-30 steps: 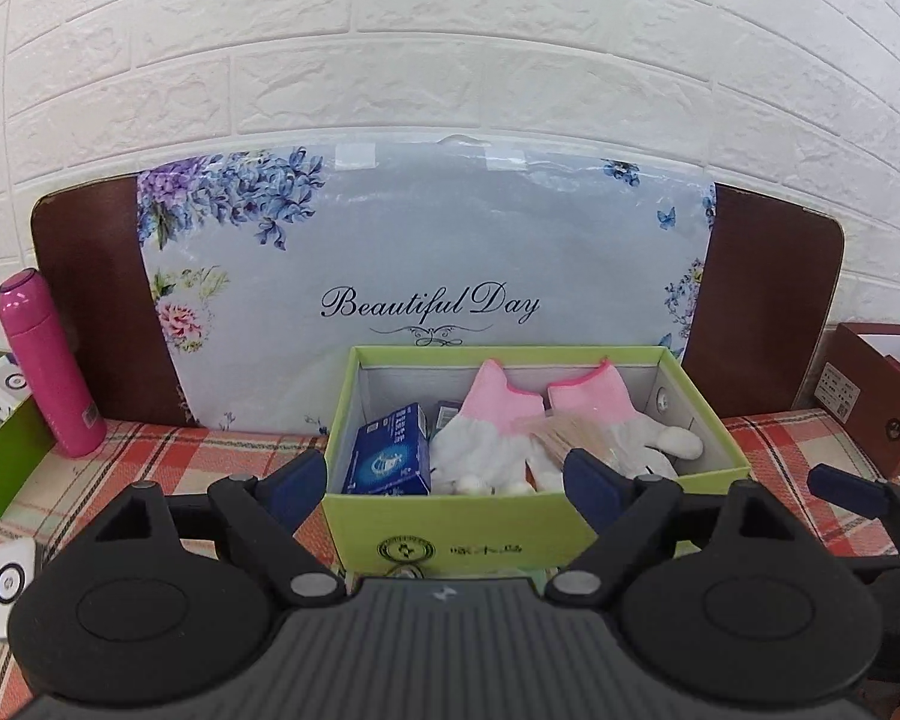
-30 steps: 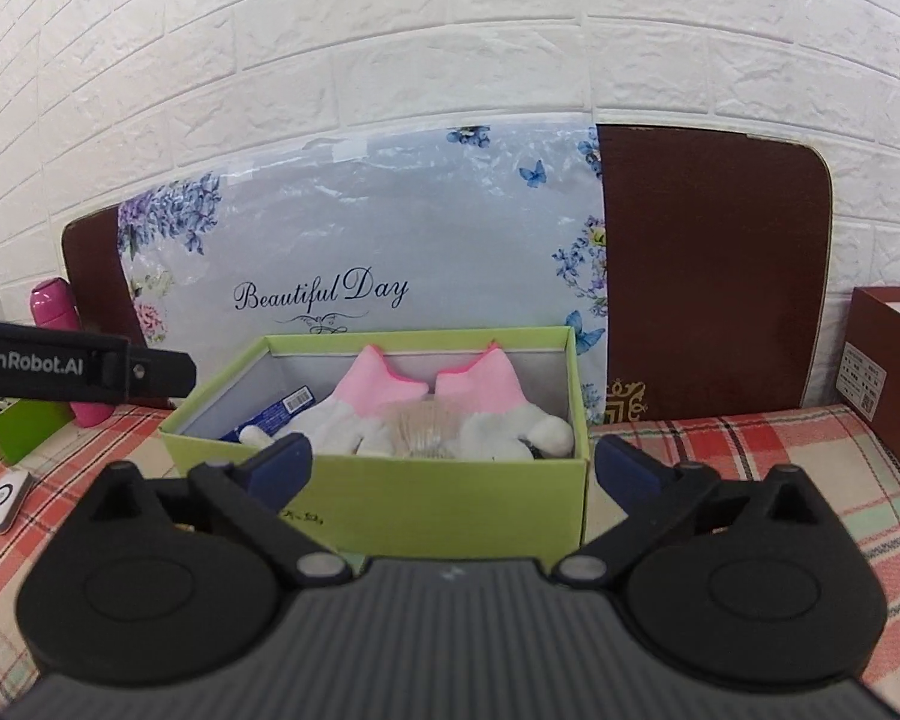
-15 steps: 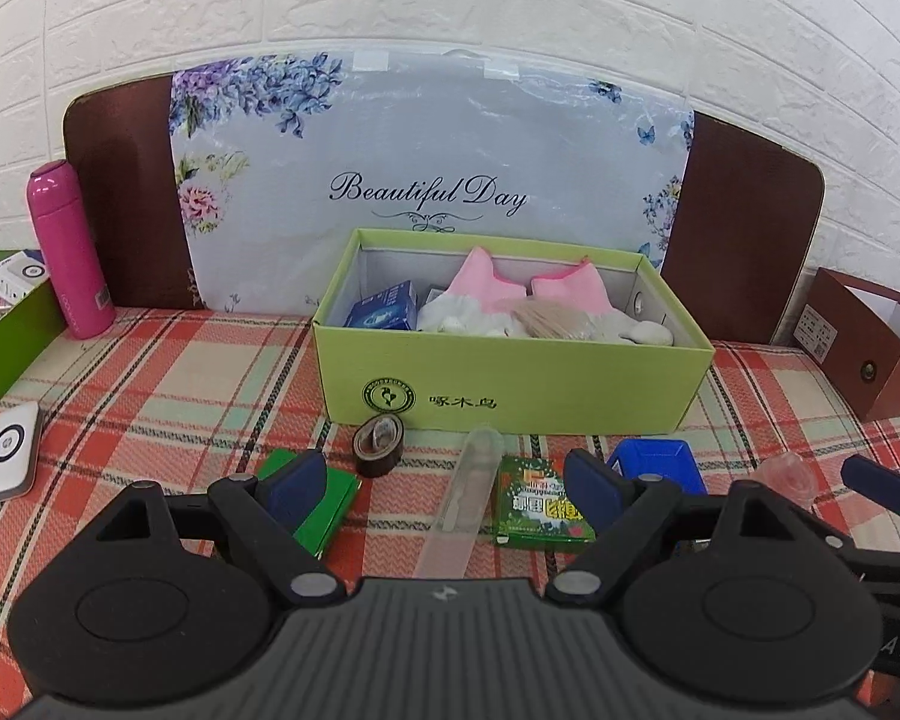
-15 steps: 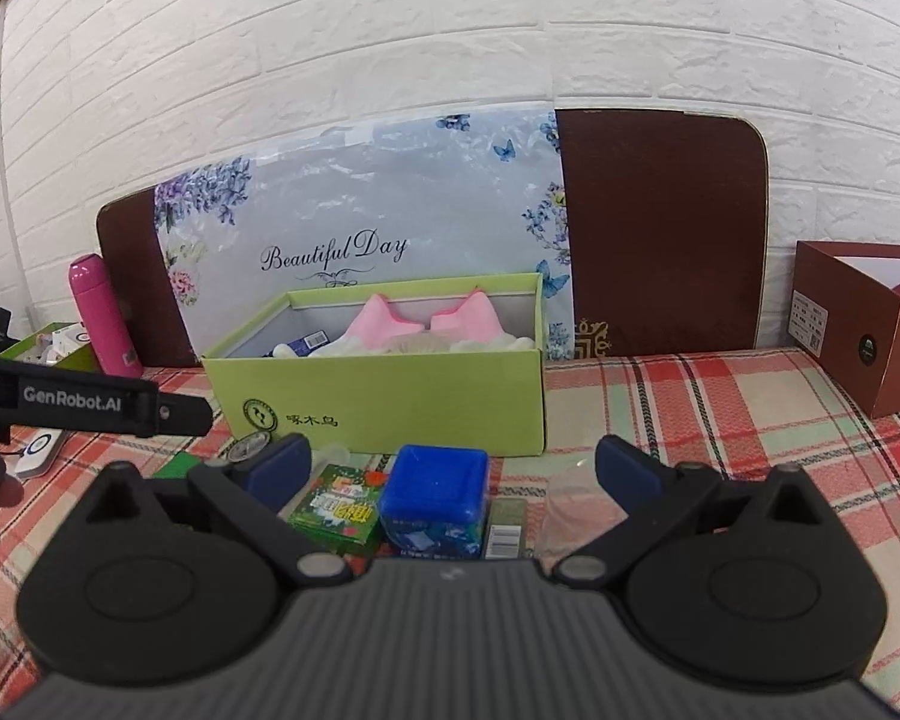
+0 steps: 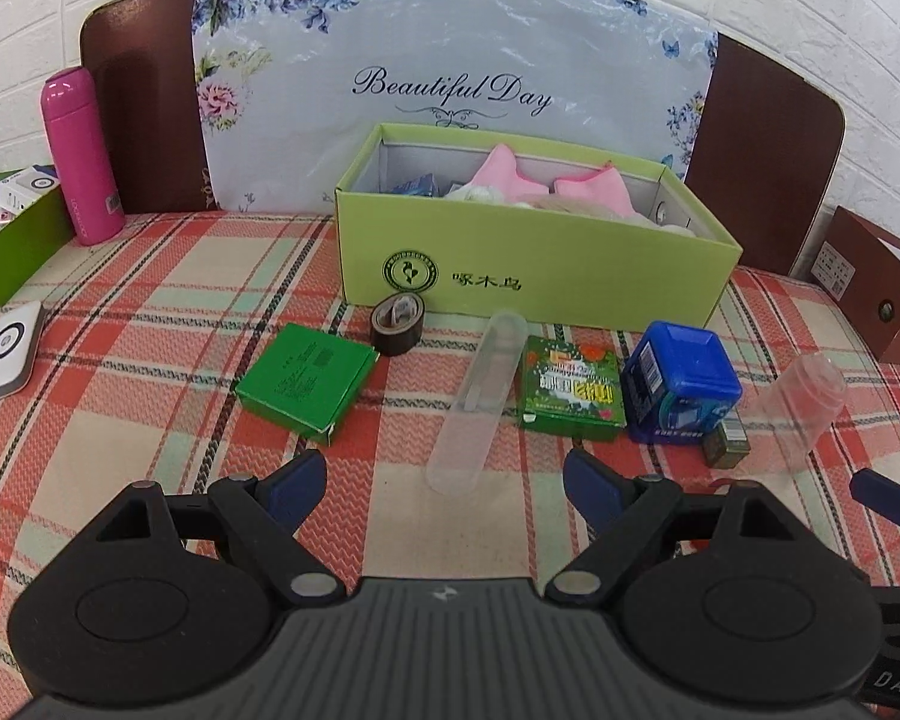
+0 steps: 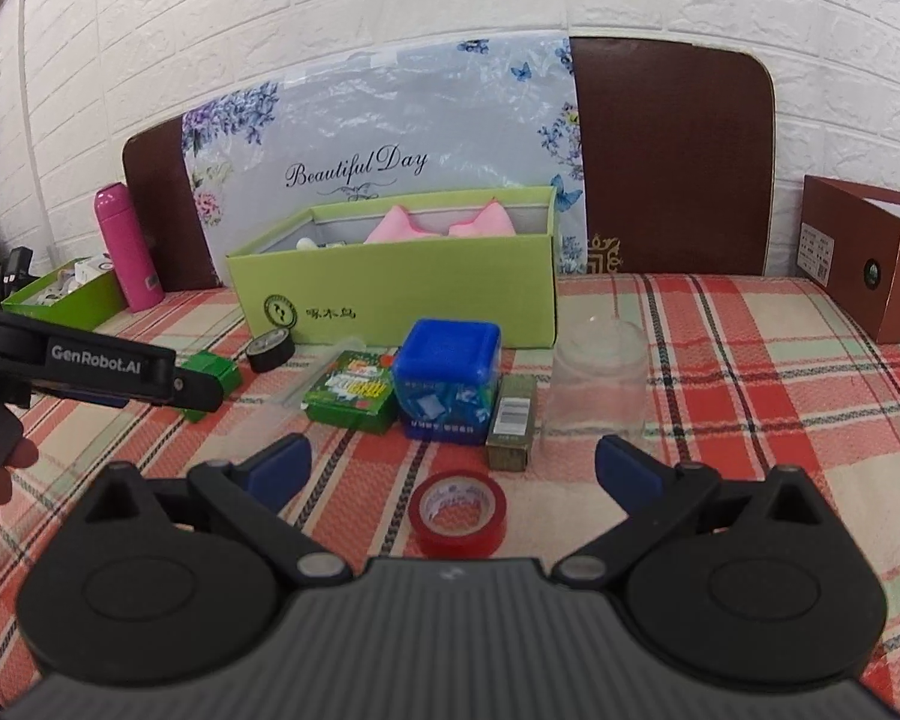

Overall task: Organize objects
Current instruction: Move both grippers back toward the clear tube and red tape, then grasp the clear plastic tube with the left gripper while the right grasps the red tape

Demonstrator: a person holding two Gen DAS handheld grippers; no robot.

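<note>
A light green open box [image 5: 534,276] [image 6: 402,294] holds pink-and-white gloves [image 5: 510,177] and a blue packet. In front of it on the plaid cloth lie a green flat box [image 5: 306,381], a dark tape roll [image 5: 397,324], a clear tube [image 5: 474,402], a green printed packet [image 5: 573,387], a blue-lidded tub [image 5: 678,384] [image 6: 447,378], a small olive box [image 6: 513,420], a clear cup [image 6: 597,384] and a red tape roll [image 6: 457,510]. My left gripper [image 5: 444,489] is open and empty near the tube. My right gripper [image 6: 453,468] is open and empty above the red tape.
A pink bottle [image 5: 81,156] and a green tray [image 5: 12,240] of small items stand at the left, with a white device [image 5: 9,351] near them. A brown box [image 6: 870,252] stands at the right. A floral board [image 5: 450,78] leans on the brick wall.
Both grippers have pulled back and up from the green box, so the loose items in front of it have come into view. Both stay open.
</note>
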